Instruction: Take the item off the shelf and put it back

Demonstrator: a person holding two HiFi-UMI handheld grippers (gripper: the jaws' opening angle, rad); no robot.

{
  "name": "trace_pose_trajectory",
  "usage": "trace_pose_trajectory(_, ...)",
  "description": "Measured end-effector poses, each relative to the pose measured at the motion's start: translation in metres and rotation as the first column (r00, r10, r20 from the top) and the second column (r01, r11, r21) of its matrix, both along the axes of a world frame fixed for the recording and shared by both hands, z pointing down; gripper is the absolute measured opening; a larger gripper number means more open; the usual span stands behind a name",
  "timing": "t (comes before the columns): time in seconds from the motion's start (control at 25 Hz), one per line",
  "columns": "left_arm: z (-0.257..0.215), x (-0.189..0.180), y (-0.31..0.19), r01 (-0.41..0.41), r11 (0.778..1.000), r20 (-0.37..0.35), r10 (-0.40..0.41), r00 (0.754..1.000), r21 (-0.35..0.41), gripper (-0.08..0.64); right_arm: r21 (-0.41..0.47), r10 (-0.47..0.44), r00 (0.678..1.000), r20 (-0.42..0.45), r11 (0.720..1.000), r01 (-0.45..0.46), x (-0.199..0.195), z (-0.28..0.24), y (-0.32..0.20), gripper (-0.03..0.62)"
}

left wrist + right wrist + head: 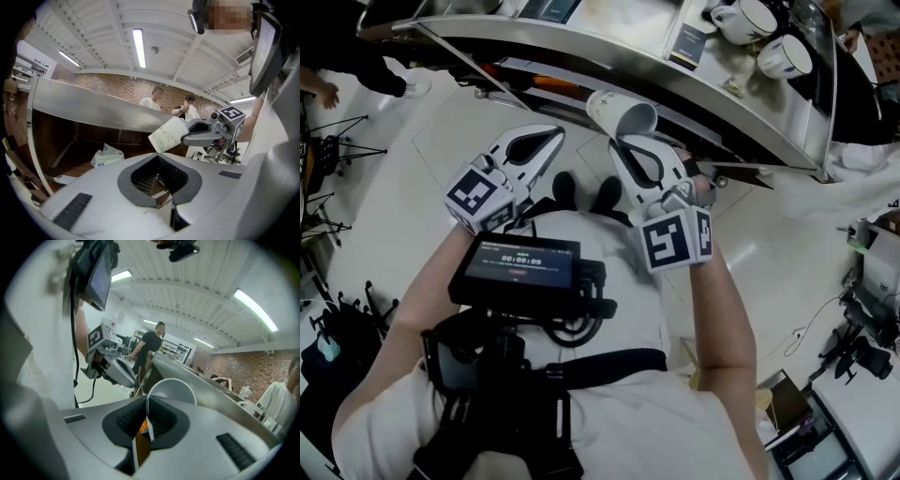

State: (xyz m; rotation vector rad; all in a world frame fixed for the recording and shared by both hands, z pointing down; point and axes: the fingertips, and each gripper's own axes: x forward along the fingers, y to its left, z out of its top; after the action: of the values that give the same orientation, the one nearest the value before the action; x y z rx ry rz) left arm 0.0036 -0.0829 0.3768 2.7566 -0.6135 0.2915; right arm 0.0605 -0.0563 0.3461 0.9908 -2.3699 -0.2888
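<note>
Off its shelf and in mid-air: a white tapered cup (617, 112) is pinched by its wall in the right gripper (628, 141), one pad inside the mouth and one outside. It is held tilted just before the near edge of the curved stainless-steel counter (609, 58), clear of the dark shelf (79, 145) beneath it. The left gripper (546, 139) is carried alongside, apart from the cup, its jaws pressed together on nothing. With the cup already off the shelf, the return is judged to be what is left. The cup would best be righted until its base is level, passed under the counter's edge without the rim being knocked, and set down fully before the thin pinch is let go, since a hold on one wall may let it swing. Both bare forearms are raised from the body, and the grippers are pointed side by side toward the counter, the right one's marker cube turned upward.
</note>
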Motion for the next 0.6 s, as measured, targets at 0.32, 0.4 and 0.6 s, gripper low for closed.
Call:
trace_pose_trajectory(0.32, -0.039, -0.014, -0.007, 0.039, 0.998, -0.054, -0.037, 0.998, 0.042, 0.009, 0.08, -0.008, 0.968, 0.251, 0.997, -0.012, -0.007, -0.069, -0.002, 0.021)
trace_pose_trajectory(0.4, -0.045, -0.015, -0.009, 0.044, 0.997, -0.061, -0.041, 0.997, 0.056, 0.009, 0.053, 0.012, 0.958, 0.287, 0.998, -0.029, -0.006, -0.07, -0.005, 0.021)
trace_pose_trajectory(0.6, -0.052, -0.013, -0.007, 0.023, 0.997, -0.068, -0.018, 0.998, 0.074, 0.009, 0.0, 0.035, 0.949, 0.314, 0.999, -0.037, -0.005, -0.06, -0.009, 0.021)
